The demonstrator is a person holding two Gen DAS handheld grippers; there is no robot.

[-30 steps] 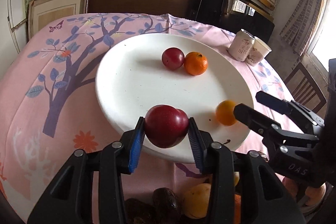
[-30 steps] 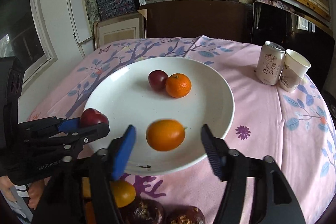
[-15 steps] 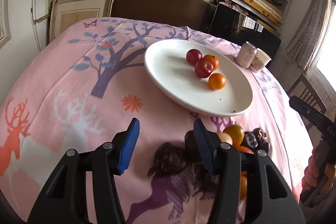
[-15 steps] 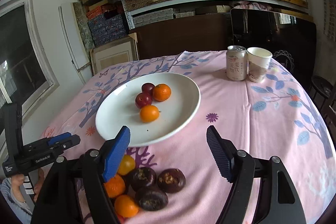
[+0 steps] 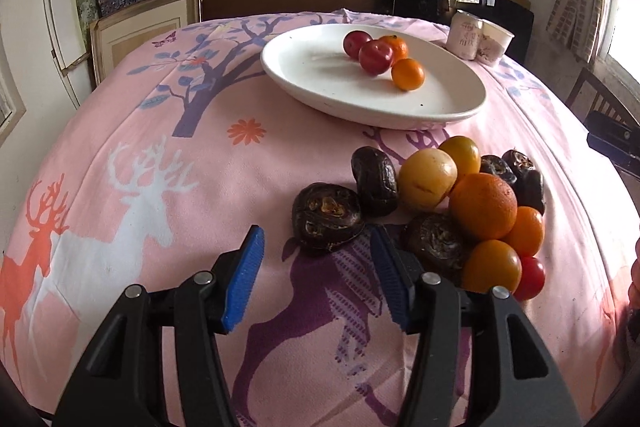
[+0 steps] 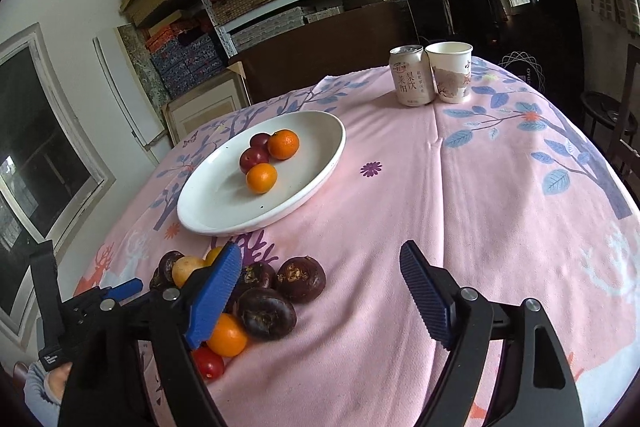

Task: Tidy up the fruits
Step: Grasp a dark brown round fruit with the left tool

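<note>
A white plate (image 5: 320,95) holds two red plums (image 5: 375,57) and two small oranges (image 5: 407,74); it also shows in the right wrist view (image 6: 312,183). A pile of loose fruit lies on the cloth near the table's front: dark wrinkled fruits (image 5: 327,217), a yellow plum (image 5: 427,178), a big orange (image 5: 482,205) and a small red fruit (image 5: 530,278). My left gripper (image 5: 316,277) is open and empty just in front of the nearest dark fruit. My right gripper (image 6: 320,297) is open and empty, above the cloth to the right of the pile (image 6: 266,313).
A drink can (image 6: 412,75) and a paper cup (image 6: 450,71) stand at the far right of the table. The pink patterned tablecloth (image 5: 160,155) covers the table. Shelves with boxes line the wall behind. A chair (image 5: 596,99) stands to the right.
My left gripper let go of a red plum, which now lies on the plate, and both grippers drew back to the fruit pile near the front edge.
</note>
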